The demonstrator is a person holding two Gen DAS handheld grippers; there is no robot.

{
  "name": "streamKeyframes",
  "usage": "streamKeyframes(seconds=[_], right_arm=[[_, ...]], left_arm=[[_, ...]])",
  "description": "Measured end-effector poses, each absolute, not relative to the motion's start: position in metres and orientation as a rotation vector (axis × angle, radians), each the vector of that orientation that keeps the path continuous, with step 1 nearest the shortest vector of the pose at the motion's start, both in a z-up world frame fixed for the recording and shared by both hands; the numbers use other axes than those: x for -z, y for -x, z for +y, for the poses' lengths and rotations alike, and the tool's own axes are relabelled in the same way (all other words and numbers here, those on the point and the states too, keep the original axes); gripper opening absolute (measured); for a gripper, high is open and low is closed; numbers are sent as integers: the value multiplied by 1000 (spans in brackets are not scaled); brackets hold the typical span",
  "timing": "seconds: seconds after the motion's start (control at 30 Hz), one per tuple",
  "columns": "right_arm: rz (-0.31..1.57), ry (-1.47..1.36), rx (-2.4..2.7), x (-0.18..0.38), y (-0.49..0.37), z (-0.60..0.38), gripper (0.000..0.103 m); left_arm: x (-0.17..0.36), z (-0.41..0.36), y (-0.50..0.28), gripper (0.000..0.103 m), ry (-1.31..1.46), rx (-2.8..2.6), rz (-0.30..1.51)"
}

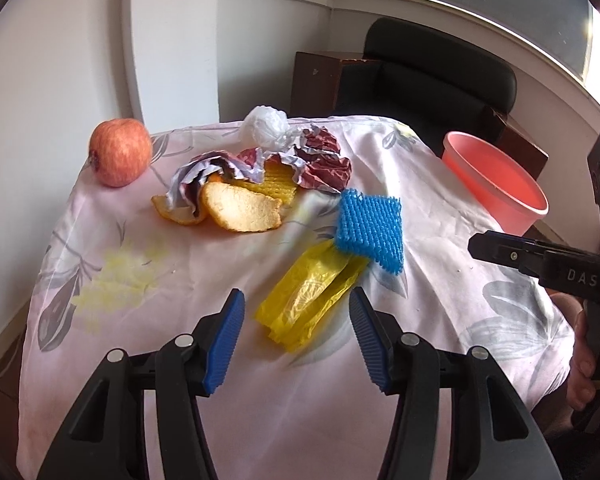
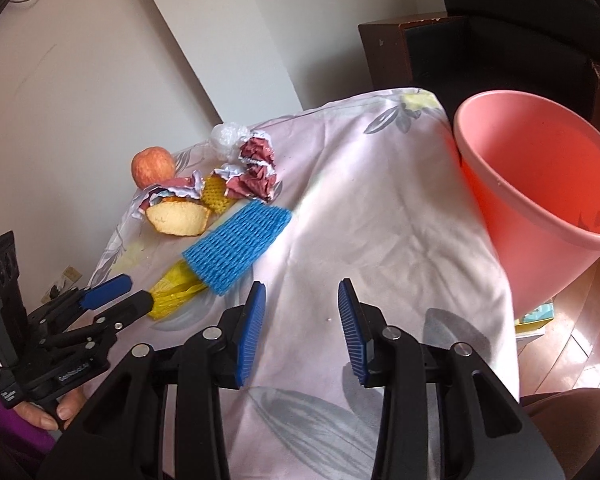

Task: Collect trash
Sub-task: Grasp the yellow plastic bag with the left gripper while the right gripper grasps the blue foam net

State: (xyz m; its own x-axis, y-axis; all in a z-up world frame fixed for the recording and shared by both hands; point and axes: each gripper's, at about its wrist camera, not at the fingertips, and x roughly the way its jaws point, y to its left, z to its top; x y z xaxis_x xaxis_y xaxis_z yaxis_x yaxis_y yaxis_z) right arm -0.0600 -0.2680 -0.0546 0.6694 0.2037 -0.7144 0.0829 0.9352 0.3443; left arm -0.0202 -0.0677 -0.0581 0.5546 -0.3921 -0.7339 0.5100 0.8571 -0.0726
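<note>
A crumpled yellow plastic bag [image 1: 308, 300] [image 2: 172, 292] lies on the flowered tablecloth [image 1: 440, 208], partly under a blue foam net [image 1: 370, 232] [image 2: 236, 252]. My left gripper [image 1: 297, 294] [image 2: 140, 290] stands open with the bag's near end between its blue pads, which do not press on it. Behind lie orange peel [image 1: 240, 208], a yellow foam net [image 1: 276, 186], a maroon and silver wrapper [image 1: 324, 160] and a white plastic ball [image 1: 266, 126]. My right gripper [image 2: 302, 285] hangs open over bare cloth, holding nothing.
A pink bin [image 2: 540, 184] [image 1: 496, 184] stands off the table's right edge. An apple [image 1: 120, 152] sits at the far left corner. A black chair [image 1: 440, 72] and brown cabinet are behind the table. A hand [image 2: 60, 412] holds the left tool.
</note>
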Motion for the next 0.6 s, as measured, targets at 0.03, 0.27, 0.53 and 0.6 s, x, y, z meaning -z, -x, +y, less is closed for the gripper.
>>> streamKeyframes(seconds=[0.03,0.27,0.53,0.6], right_arm=[[843,-371,-81,55,59,-266,39],[858,-389,-149,55,50,-254,39],[900,-413,-182,62,33,-244,39],[913,-437,-194,64,27,-242,39]], left_arm=[[60,-70,20,47,-168,539,822],[72,-75,13,22,-180,554,843],[72,-73,16,13,-157,588,833],[72,-74,17,12,-151,595,837]])
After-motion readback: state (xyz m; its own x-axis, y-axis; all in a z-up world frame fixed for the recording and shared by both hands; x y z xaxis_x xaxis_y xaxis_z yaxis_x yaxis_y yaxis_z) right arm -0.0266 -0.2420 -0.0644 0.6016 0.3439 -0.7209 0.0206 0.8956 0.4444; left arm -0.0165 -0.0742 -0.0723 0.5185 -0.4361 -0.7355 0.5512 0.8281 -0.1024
